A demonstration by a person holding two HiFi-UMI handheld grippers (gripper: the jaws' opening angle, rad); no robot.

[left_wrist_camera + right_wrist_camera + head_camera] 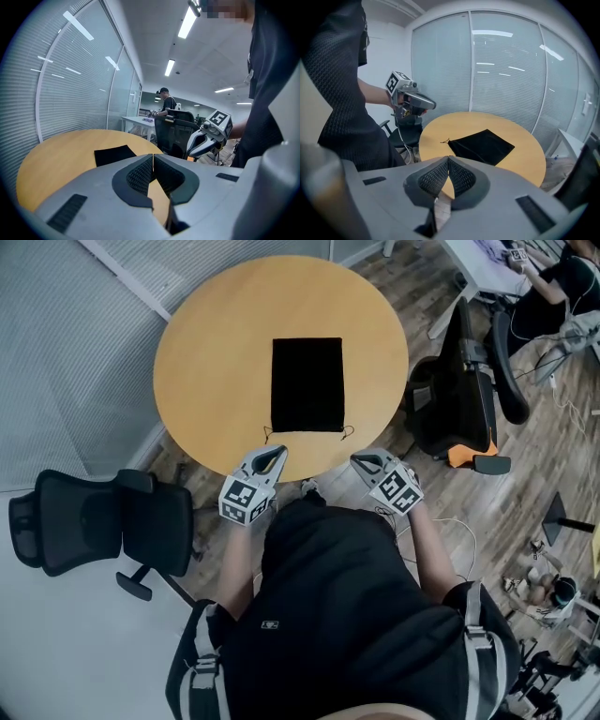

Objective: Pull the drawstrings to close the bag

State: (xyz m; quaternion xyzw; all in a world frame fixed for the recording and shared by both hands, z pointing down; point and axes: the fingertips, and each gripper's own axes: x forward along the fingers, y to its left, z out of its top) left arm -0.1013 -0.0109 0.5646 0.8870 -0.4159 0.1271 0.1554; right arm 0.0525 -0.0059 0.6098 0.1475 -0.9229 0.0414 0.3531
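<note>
Resting on round table (216,352) by glass wall (66,334): black bag (307,385); left tool (278,452), right tool (357,458) pressed together.

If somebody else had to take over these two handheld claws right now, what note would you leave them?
Left gripper: fingers shut, empty, by the near edge of the table.
Right gripper: fingers shut, empty, same edge.
Bag: flat on the round table, a drawstring end at each near corner.
Done: nothing; neither string is held.
To do: grip both strings and pull to close the bag.
</note>
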